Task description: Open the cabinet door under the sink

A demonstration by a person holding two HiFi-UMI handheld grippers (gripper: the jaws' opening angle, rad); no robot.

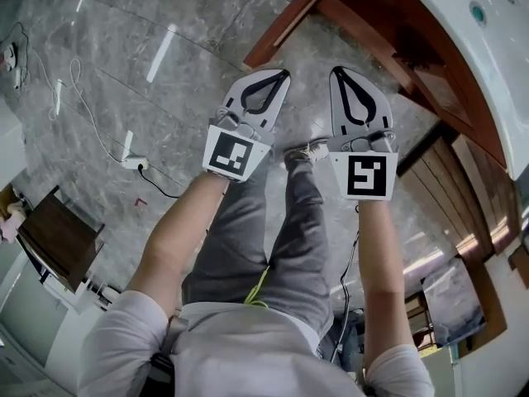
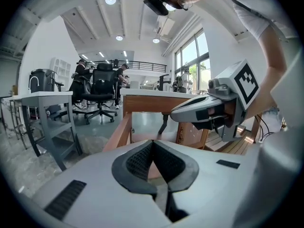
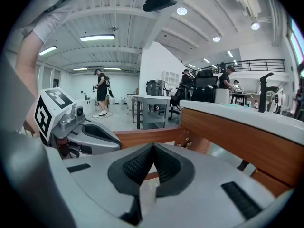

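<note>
The brown wooden cabinet door stands swung out from the vanity under the white sink counter. My left gripper and right gripper hang side by side over the floor, a little short of the door, both shut with nothing between their jaws. In the left gripper view my left gripper points at the open door, and the right gripper shows at the right. In the right gripper view my right gripper faces the wooden vanity front, with the door just behind its tip.
A power strip with a white cable lies on the grey marble floor at left. A dark wooden box stands lower left. The person's legs and a shoe are under the grippers. An office chair and grey table stand further off.
</note>
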